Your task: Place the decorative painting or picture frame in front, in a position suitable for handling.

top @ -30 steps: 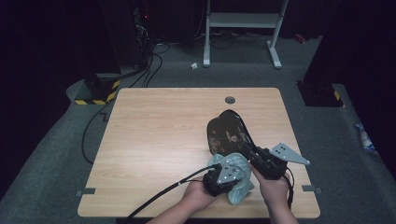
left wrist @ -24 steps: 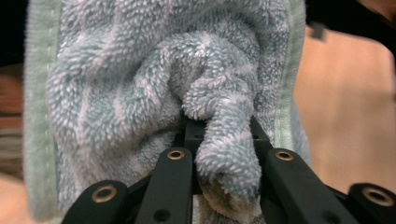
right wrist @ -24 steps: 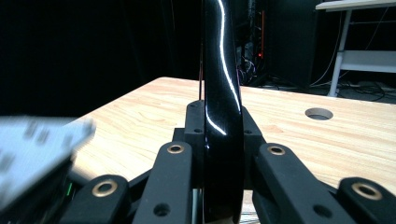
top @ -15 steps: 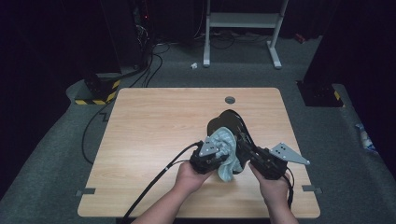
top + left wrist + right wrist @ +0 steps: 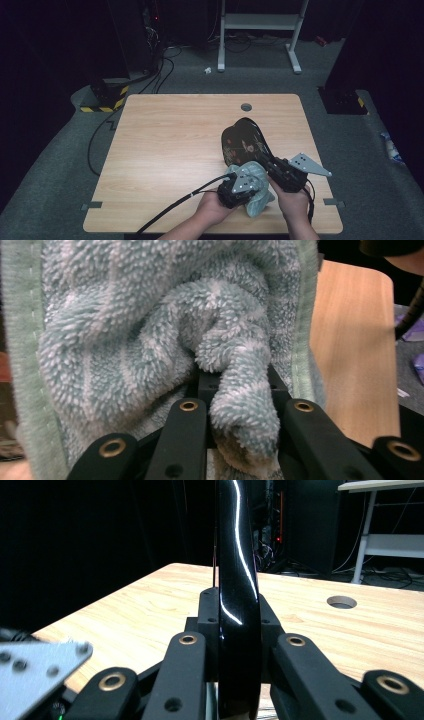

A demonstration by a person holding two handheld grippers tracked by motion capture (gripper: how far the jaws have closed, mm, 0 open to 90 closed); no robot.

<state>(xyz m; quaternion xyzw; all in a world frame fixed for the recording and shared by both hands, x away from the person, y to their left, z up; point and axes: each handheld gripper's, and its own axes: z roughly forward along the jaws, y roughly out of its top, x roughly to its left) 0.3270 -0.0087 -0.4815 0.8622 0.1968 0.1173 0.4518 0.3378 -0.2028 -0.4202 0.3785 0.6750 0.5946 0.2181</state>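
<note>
Towel [image 5: 150, 340] wiping a black dish [image 5: 243, 142]
Right jaws clench the dish's rim, steadying it; left jaws grip the towel near the desk's [image 5: 175, 140] front edge.

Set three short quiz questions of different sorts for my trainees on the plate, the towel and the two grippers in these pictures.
1. True or false: the right gripper clamps the rim of the black plate.
2. What does the left gripper hold? A sponge; B towel; C brush.
3. Is the plate flat on the table or tilted up?

Key: 1 true. 2 B. 3 tilted up, held on edge.
</note>
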